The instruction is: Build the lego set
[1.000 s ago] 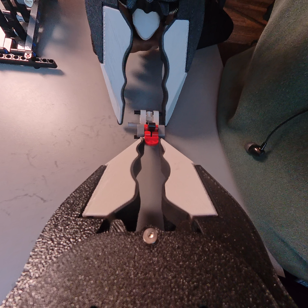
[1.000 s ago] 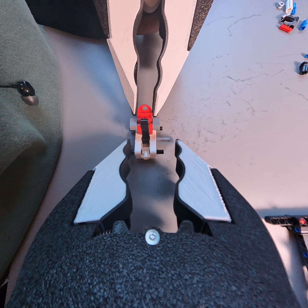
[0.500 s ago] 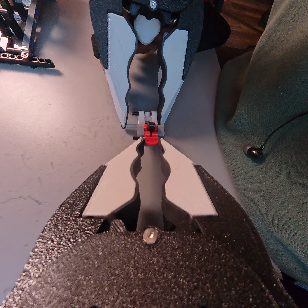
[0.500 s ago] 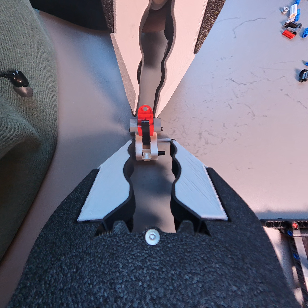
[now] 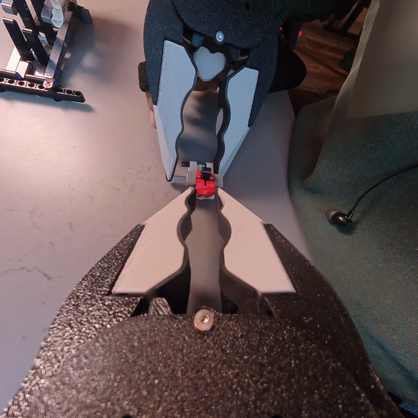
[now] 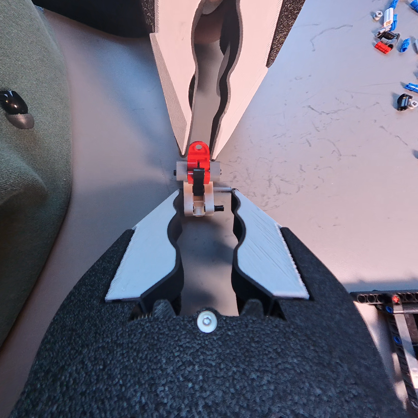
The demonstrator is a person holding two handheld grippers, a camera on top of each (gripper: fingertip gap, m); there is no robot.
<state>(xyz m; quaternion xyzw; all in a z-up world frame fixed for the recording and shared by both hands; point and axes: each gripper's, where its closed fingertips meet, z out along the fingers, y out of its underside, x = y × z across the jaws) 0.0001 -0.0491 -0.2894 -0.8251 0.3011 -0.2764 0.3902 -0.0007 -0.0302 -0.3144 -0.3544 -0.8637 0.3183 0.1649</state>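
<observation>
Right now the left gripper (image 5: 204, 195) is pinched tight on the red piece (image 6: 198, 153) of a small lego sub-assembly (image 5: 200, 178), held at the centre of both views above the grey table (image 5: 67, 181). Opposite it, the right gripper (image 6: 204, 192) has its jaws set wide around the light grey end of that same sub-assembly; its right fingertip (image 6: 235, 192) touches a thin grey pin (image 6: 222, 188) sticking out sideways, while whether the left fingertip touches the part I cannot tell. At the upper left of the left wrist view stands a larger black-and-grey lego frame (image 5: 38, 56). Loose blue, red and black lego pieces (image 6: 389, 36) lie at the upper right of the right wrist view. A black earbud (image 5: 338, 218) rests on green fabric (image 5: 362, 248) at the right of the left wrist view.
</observation>
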